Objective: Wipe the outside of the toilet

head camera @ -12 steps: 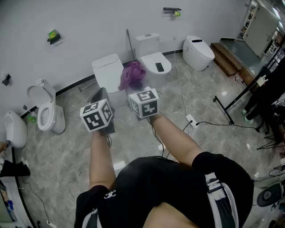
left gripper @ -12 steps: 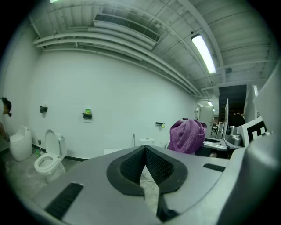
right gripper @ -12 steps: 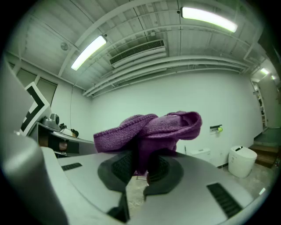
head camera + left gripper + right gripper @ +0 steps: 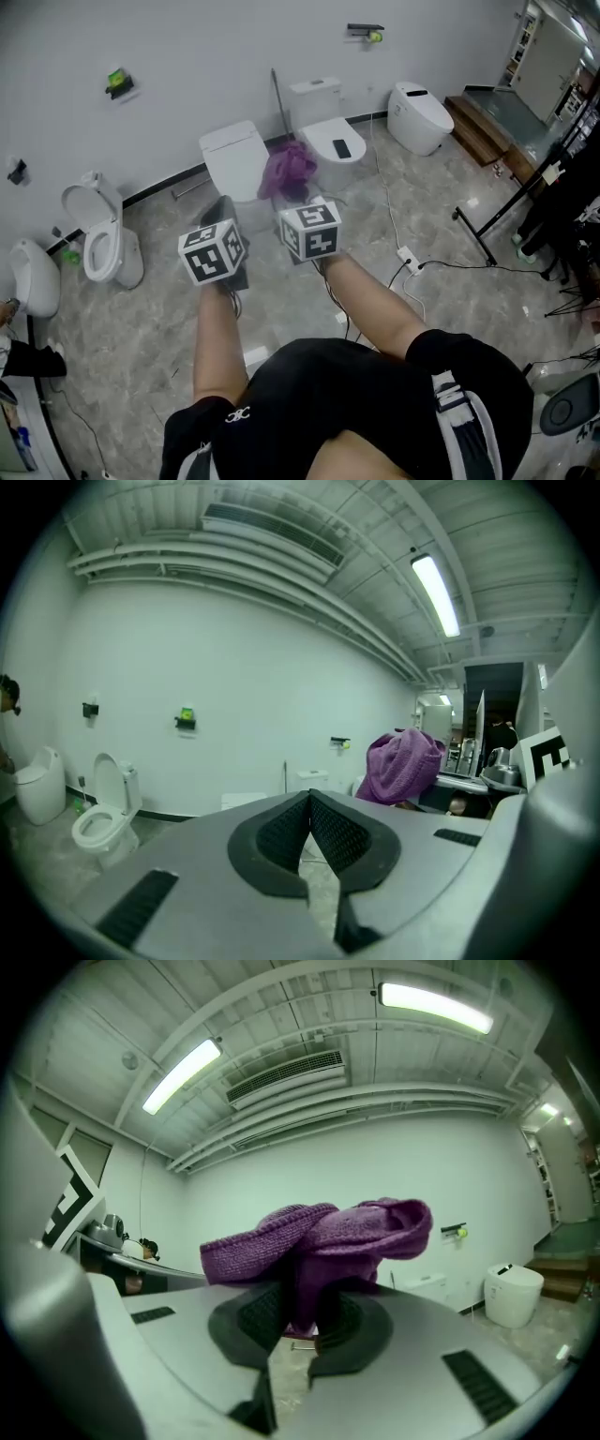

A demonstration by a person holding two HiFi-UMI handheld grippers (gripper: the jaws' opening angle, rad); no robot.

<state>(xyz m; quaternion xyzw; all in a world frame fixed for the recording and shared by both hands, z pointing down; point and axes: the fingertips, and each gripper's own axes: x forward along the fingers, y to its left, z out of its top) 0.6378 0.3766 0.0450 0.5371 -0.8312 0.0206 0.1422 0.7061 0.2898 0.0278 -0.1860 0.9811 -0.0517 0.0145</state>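
Note:
My right gripper [image 4: 298, 195] is shut on a bunched purple cloth [image 4: 289, 169], which it holds up in the air; the cloth [image 4: 319, 1232] spills over the pads in the right gripper view. My left gripper [image 4: 223, 206] is shut with nothing in it, and its pads [image 4: 323, 829] meet at the tip. Ahead along the wall stand a white toilet with its lid down [image 4: 232, 157] and a white toilet with a tank [image 4: 328, 131] that has a small black object on its lid. Both grippers are well short of them.
An open-lid toilet [image 4: 101, 239] and a urinal [image 4: 33, 277] stand at the left, and a smart toilet [image 4: 419, 114] at the right. Cables and a power strip [image 4: 405, 255] lie on the marble floor. A black stand [image 4: 483, 225] and wooden steps [image 4: 478, 117] lie further right.
In the head view both grippers, the cloth and the toilets sit slightly lower and to the right. Neither grip has changed.

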